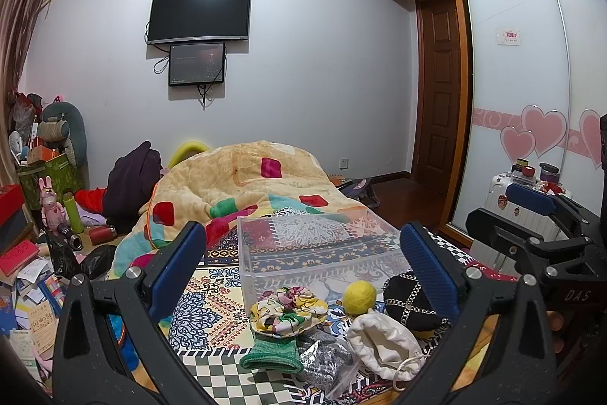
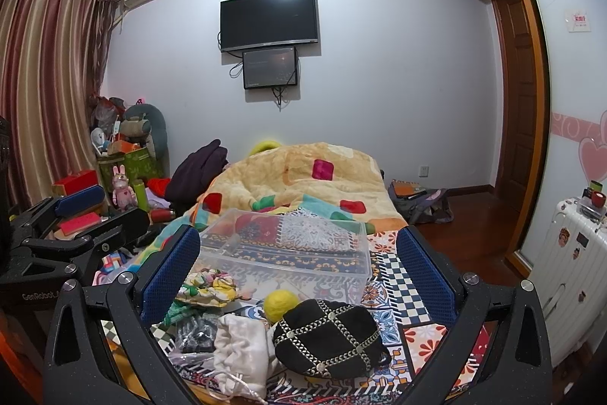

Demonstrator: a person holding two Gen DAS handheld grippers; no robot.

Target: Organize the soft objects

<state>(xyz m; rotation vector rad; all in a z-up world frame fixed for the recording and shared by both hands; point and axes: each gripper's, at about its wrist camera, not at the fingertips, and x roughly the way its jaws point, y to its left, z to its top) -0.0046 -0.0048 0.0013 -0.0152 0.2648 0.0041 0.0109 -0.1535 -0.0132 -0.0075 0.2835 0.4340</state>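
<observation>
Soft things lie on the patterned bedspread (image 1: 212, 314) in front of a clear plastic bin (image 1: 318, 249): a floral scrunchie (image 1: 286, 308), a yellow felt ball (image 1: 359, 297), a black studded pouch (image 1: 411, 306), a white drawstring bag (image 1: 385, 344), a green knit piece (image 1: 271, 353) and a silvery packet (image 1: 322, 363). My left gripper (image 1: 303, 276) is open and empty above them. My right gripper (image 2: 297, 276) is open and empty too, over the same pile: pouch (image 2: 330, 338), ball (image 2: 280, 304), white bag (image 2: 241, 352), scrunchie (image 2: 206, 287), bin (image 2: 288, 245).
A yellow patchwork quilt (image 1: 242, 185) is heaped behind the bin. Boxes, bottles and toys crowd the floor at left (image 1: 57, 215). A white suitcase (image 2: 569, 268) stands at right by the wardrobe. The right gripper shows at the right edge of the left wrist view (image 1: 531, 215).
</observation>
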